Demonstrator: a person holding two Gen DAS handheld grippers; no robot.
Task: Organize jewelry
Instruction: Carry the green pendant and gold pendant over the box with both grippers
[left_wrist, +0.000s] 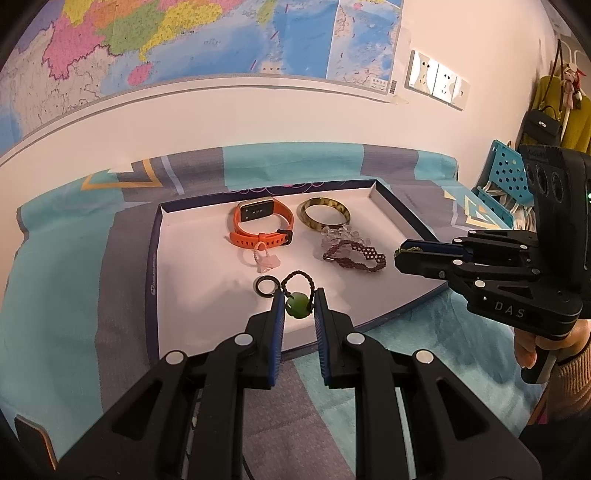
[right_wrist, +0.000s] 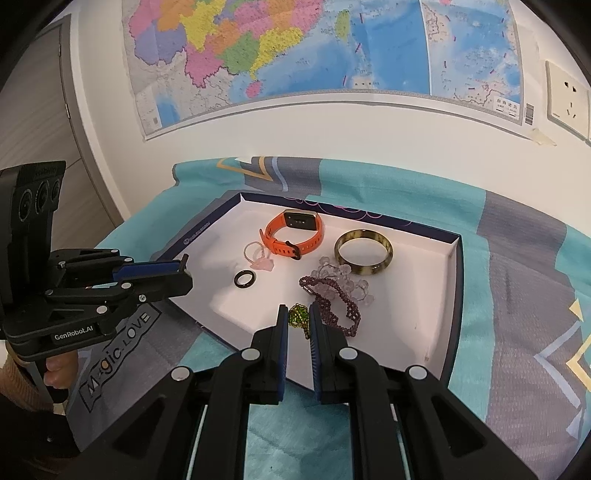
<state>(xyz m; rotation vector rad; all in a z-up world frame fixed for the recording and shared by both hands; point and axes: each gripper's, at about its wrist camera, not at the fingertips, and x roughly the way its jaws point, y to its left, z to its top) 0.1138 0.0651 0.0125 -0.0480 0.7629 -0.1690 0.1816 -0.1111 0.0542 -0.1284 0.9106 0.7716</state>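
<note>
— Where does the left wrist view sit?

— Just behind the left tool (left_wrist: 298, 295), looking forward and down along its fingers at the white tray (left_wrist: 192, 295) on the patterned bedspread (left_wrist: 55, 295), close in. The right tool (left_wrist: 400, 254) enters from its right edge.

— And the right wrist view?

— Behind the right tool (right_wrist: 298, 314), tilted down likewise, from the tray's other side; the left tool (right_wrist: 184, 269) shows at its left.

— What do they share?

— The tray (right_wrist: 452, 295), the orange watch (left_wrist: 264, 223) (right_wrist: 293, 234), the bedspread (right_wrist: 517, 295) and the wall map (left_wrist: 184, 37) (right_wrist: 295, 48) behind.
</note>
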